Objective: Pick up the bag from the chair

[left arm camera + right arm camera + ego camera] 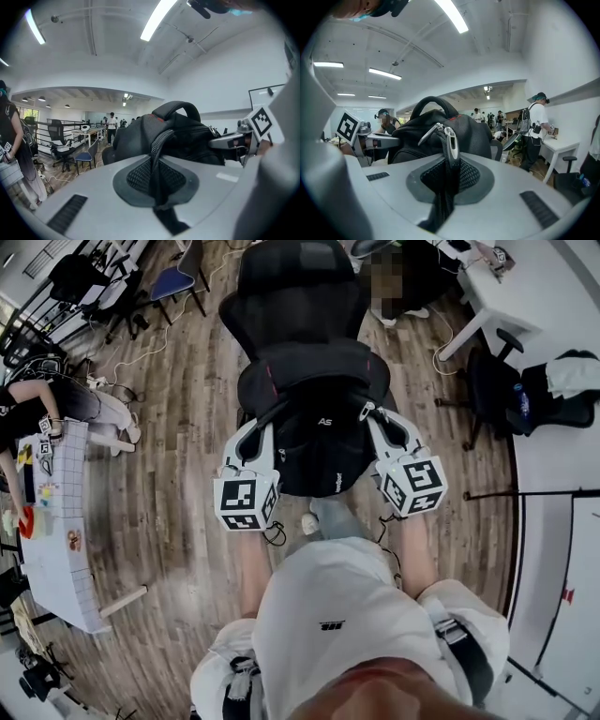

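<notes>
The chair is the biggest thing before me: black, mesh-backed, with a padded seat. The bag hangs between my two grippers just past the front edge of that seat. From above I judge it clear of the cushion, though I cannot see its underside.

It is a black backpack of woven cloth, rounded and bulging, with a stiff arched carry handle on top and a thin red line near it. Full as it looks, I expect some weight. The body is soft and will sag and swing, so an even hold on both sides matters more than a hard squeeze. The cloth is rough, not slippery, and nothing about it looks fragile. The top handle would be the firmest place to hold. The side straps I have now are narrow and could slide through the pads.

My left gripper has its jaws pressed together on a flat black strap with a ribbed edge, running up to the bag's side. My right gripper is likewise clamped on black webbing at the other side. The pads are dark mesh-textured rubber set in smooth grey plastic.

Smallest are two bright metal zipper pulls, hard and shiny, standing just above the right pads.
</notes>
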The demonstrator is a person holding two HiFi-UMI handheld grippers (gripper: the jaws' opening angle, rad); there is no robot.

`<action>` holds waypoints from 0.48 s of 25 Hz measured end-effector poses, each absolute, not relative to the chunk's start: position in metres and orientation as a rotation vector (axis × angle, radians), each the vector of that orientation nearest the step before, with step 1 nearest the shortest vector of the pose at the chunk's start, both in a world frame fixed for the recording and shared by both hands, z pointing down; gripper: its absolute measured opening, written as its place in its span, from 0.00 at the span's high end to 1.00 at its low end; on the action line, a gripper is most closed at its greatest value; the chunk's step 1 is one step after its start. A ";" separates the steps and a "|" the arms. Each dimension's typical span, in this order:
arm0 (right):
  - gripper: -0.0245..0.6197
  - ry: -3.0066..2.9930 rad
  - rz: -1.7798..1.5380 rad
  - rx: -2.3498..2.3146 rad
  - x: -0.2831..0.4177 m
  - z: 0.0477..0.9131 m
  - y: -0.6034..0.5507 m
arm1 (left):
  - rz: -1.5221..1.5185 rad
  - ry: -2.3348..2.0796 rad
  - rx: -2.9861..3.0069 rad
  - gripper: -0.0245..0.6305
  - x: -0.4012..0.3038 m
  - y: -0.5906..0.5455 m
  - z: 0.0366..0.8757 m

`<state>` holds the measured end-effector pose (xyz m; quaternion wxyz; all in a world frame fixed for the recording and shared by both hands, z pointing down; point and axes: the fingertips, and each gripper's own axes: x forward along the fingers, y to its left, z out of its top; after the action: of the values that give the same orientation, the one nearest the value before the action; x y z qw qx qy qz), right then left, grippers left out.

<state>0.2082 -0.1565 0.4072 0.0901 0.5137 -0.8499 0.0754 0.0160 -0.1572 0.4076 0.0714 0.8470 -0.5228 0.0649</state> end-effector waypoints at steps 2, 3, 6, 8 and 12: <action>0.95 -2.517 0.230 1.531 0.206 0.408 -0.137 | 0.198 -1.559 2.546 0.93 0.014 -0.139 0.409; 0.95 -2.514 0.234 1.535 0.206 0.408 -0.128 | 0.199 -1.551 2.548 0.93 0.014 -0.130 0.409; 0.95 -2.508 0.248 1.546 0.208 0.409 -0.101 | 0.205 -1.533 2.559 0.93 0.016 -0.104 0.407; 0.95 -2.507 0.256 1.553 0.213 0.406 -0.084 | 0.210 -1.523 2.570 0.93 0.021 -0.089 0.404; 0.95 -2.503 0.242 1.564 0.219 0.397 -0.057 | 0.217 -1.502 2.592 0.93 0.027 -0.065 0.393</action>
<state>0.2187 -0.0572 0.3967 0.0900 0.5259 -0.8419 0.0813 0.0271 -0.0646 0.3933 0.0691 0.8609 -0.4989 0.0720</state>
